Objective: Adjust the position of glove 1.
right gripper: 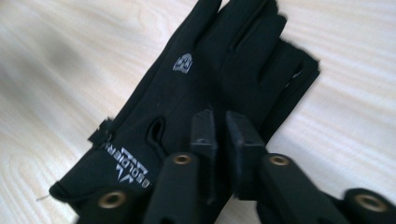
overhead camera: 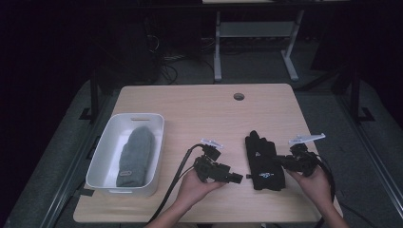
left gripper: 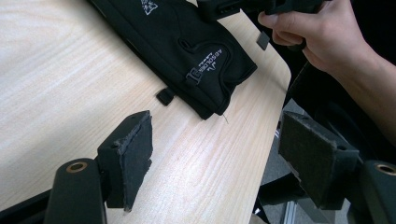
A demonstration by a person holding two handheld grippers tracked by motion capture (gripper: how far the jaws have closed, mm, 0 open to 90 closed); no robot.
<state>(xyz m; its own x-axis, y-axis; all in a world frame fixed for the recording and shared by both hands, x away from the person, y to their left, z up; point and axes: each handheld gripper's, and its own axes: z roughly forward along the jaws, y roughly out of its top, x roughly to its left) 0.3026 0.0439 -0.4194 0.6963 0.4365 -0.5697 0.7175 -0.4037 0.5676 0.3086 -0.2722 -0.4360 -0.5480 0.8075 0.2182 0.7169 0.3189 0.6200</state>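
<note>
**Table, two hand-held grippers, black glove in hand**

Table point(overhead camera: 209, 109): pale wood, rounded corners, a round hole point(overhead camera: 239, 96) near its far edge; a person's forearms come in from the near side.

Black glove point(overhead camera: 263, 161): flat on the table right of centre, near the near edge, fingers pointing far, cuff nearest the person; white lettering at the cuff, a small pale badge on the back; a small tab sticks out from its left edge.

Right gripper point(overhead camera: 279, 160): held in the right hand point(overhead camera: 314, 183) at the glove's right side, pointing left over it; its jaws are clenched, the pads nearly meeting right over the glove's right edge; whether they pinch any fabric cannot be told.

Left gripper point(overhead camera: 239, 178): held in the left hand point(overhead camera: 196, 186), just left of the glove's cuff, pointing right toward it; jaws released, spread wide, nothing between the pads, apart from the glove.

Bin point(overhead camera: 105, 153): white, rectangular, at the table's left; a grey knit mitten point(overhead camera: 135, 156) lies lengthwise inside it.
</note>
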